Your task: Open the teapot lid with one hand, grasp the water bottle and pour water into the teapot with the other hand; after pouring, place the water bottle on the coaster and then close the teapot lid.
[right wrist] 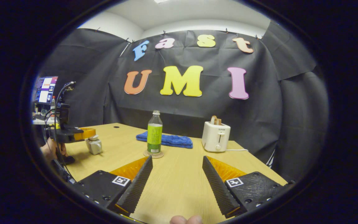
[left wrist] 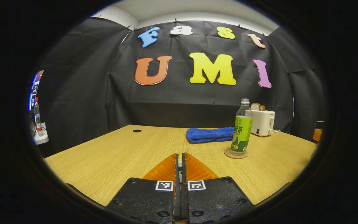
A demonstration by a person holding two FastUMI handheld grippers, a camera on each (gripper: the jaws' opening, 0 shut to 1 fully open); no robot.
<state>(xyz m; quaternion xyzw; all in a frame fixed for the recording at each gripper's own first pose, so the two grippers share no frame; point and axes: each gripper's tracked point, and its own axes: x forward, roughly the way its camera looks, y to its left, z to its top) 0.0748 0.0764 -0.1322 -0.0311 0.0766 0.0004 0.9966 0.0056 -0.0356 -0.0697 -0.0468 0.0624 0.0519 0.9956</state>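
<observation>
Two grippers are working this booth. Nearest, the right gripper is hanging over the table with its jaws spread wide, holding nothing and touching nothing. Farther off to the side, the left gripper is sitting at the teapot, right over the lid; from the left gripper view its fingers are looking pressed together, though I cannot tell whether the lid knob is pinched between them. Beyond, the water bottle is standing upright on the coaster, uncapped by the look of it. Thin plastic, likely light and squashy, slick label; probably best taken around the labelled middle, gently, or it is going to spill. Behind it, a blue towel is lying folded, and a toaster is standing by the wall.
</observation>
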